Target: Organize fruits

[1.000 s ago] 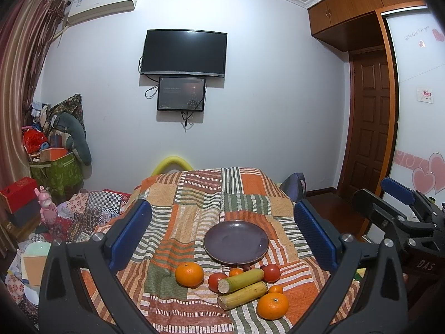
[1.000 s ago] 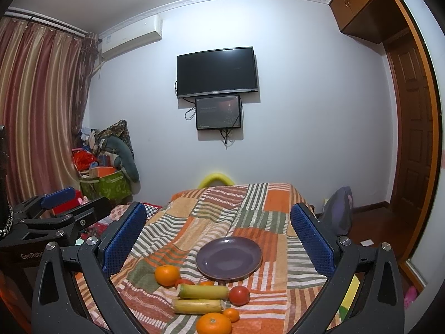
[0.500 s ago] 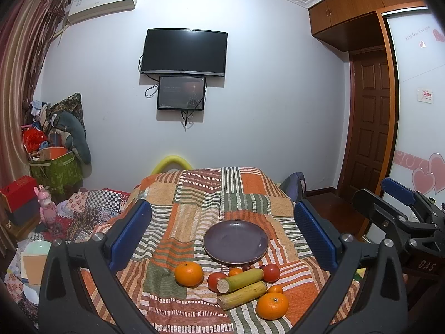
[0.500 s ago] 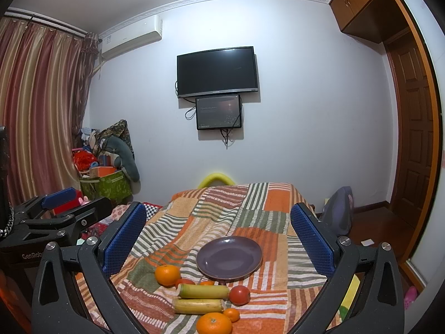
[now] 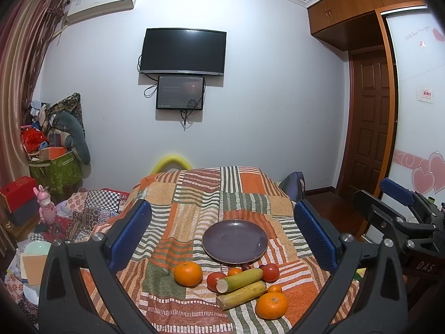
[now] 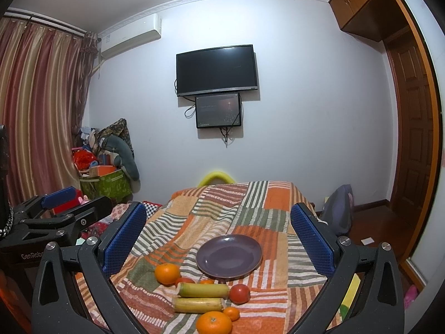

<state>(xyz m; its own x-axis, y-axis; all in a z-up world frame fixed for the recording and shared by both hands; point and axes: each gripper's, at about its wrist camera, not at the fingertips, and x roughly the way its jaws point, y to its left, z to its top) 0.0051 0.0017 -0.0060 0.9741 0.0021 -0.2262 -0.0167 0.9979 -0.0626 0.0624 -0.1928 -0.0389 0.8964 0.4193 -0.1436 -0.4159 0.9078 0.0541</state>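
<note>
An empty dark purple plate (image 5: 235,240) (image 6: 229,256) sits on a striped patchwork cloth. In front of it lie two big oranges (image 5: 188,273) (image 5: 271,305), two small oranges (image 5: 234,271), two red tomatoes (image 5: 270,272) (image 5: 214,280) and two yellow-green cane pieces (image 5: 240,279) (image 5: 241,295). My left gripper (image 5: 222,236) is open and empty, held above and short of the fruit. My right gripper (image 6: 218,239) is open and empty, at the same height. In the right wrist view the oranges (image 6: 167,273) (image 6: 214,322), a tomato (image 6: 239,293) and the cane pieces (image 6: 203,290) lie near the bottom.
The cloth-covered table (image 5: 194,192) stands before a white wall with a TV (image 5: 182,51). Clutter and a green box (image 5: 55,172) fill the left floor. A brown door (image 5: 370,128) and a bag (image 5: 294,186) are at the right.
</note>
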